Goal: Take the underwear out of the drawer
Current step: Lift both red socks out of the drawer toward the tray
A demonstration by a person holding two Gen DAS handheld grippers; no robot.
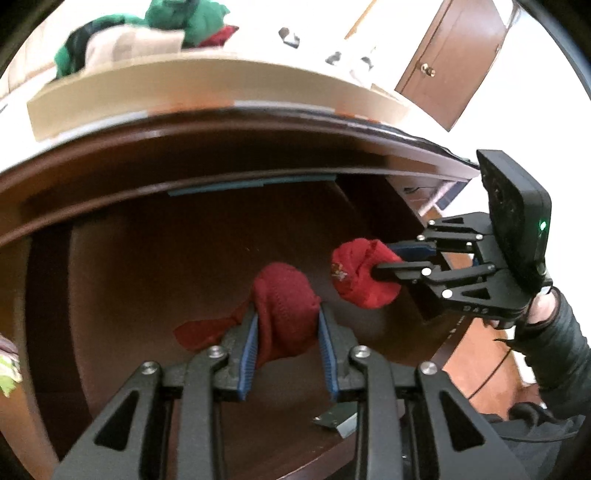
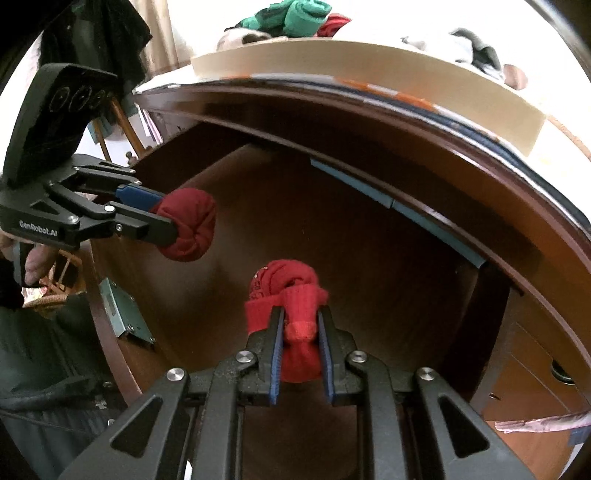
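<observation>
We see a brown panelled wooden door with a brass knob point(image 1: 452, 61) set in a white wall point(image 1: 332, 22). On the dark wooden cabinet top point(image 2: 480, 122) sits a shallow beige tray point(image 1: 207, 86) — green and red cloths point(image 1: 184, 22) piled behind it.

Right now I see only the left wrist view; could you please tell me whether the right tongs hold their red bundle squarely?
Observer: Yes, the right tongs clamp the bright red bundle between both blue pads, above the drawer floor.
Operator: Thank you. How does my own bundle look from the side?
Observer: The dark red bundle bulges past the tips of the left tongs as a rolled ball with a puckered end.
</observation>
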